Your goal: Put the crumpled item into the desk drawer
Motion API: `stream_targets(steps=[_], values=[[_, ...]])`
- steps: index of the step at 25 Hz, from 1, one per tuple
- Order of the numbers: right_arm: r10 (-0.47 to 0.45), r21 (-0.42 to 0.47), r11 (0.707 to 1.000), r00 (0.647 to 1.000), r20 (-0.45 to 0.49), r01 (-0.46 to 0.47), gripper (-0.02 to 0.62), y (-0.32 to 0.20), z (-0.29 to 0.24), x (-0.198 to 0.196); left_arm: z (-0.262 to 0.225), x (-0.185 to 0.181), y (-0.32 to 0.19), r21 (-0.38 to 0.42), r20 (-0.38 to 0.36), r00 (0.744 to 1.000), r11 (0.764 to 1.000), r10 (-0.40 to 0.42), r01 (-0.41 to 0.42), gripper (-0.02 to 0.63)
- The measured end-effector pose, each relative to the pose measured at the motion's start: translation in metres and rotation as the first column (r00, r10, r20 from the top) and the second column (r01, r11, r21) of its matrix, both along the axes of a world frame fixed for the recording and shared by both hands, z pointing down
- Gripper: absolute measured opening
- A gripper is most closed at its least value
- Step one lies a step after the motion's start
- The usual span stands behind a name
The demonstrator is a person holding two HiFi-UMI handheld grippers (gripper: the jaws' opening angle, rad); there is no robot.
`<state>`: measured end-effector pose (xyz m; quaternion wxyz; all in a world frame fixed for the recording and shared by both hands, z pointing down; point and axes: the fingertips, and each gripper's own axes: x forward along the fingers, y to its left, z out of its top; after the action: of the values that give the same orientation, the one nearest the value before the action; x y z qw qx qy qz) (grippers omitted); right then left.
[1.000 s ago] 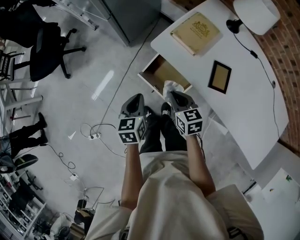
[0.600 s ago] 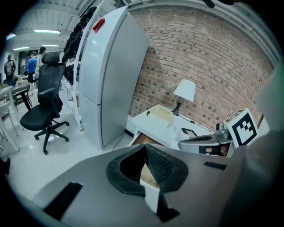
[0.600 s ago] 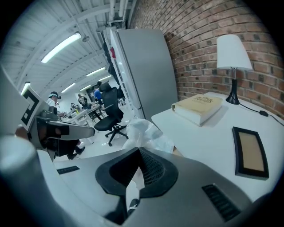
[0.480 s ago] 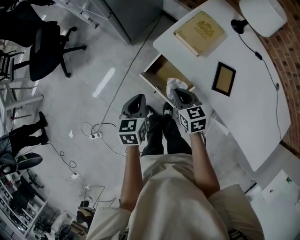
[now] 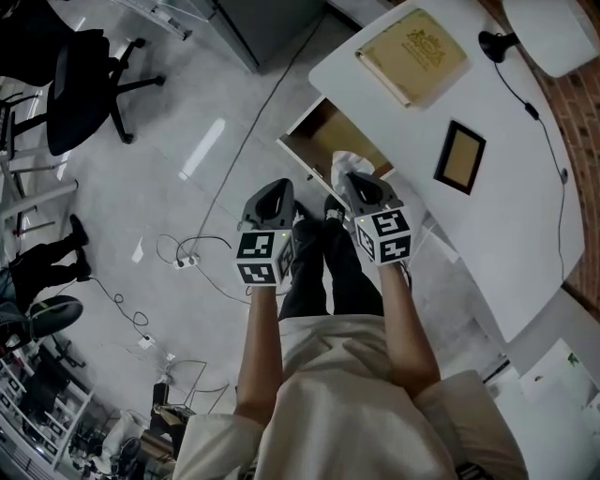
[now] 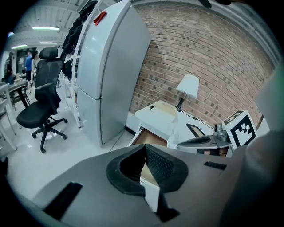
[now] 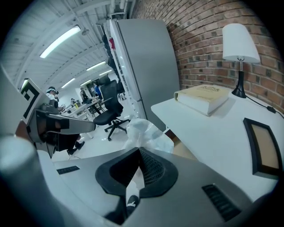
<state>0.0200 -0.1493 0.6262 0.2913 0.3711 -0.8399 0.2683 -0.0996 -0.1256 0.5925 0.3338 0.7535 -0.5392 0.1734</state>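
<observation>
A crumpled white plastic item (image 5: 344, 167) (image 7: 144, 133) is pinched in my right gripper (image 5: 352, 184) (image 7: 138, 150), which is shut on it. It hangs over the near corner of the open desk drawer (image 5: 323, 133), whose brown inside (image 7: 184, 150) shows past the jaws. The drawer juts from the white desk (image 5: 487, 234). My left gripper (image 5: 270, 194) (image 6: 144, 147) is level with the right one, to its left and over the floor. Its jaws are shut with nothing between them. The drawer (image 6: 143, 138) lies ahead of it.
On the desk lie a tan book (image 5: 410, 54), a picture frame (image 5: 459, 157) and a lamp (image 5: 553, 28) with its cord. A grey cabinet (image 5: 262, 23) stands left of the desk. An office chair (image 5: 80, 80) and floor cables (image 5: 187, 258) are to the left.
The right gripper with the crumpled item has crept slightly toward the drawer. The left gripper has held its place beside it.
</observation>
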Motion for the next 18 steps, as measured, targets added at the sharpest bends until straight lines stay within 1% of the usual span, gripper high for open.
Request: stream_targets(steps=[7,13,18], values=[[0.015,-0.034,0.999,1.0,-0.025,-0.016,0.026,-0.002,0.036,0.005,0.038,0.011,-0.002,-0.035,-0.027,1.0,0.999,0.008,-0.009,0.017],[0.019,-0.046,0.999,0.998,-0.06,-0.022,0.026,-0.008,0.061,0.017,0.062,0.027,-0.017,-0.024,-0.039,0.999,0.999,0.028,-0.029,0.017],[0.008,-0.056,0.998,0.997,-0.075,-0.012,0.026,-0.012,0.084,0.015,0.078,0.031,-0.026,-0.021,-0.042,0.998,0.998,0.052,-0.053,0.017]])
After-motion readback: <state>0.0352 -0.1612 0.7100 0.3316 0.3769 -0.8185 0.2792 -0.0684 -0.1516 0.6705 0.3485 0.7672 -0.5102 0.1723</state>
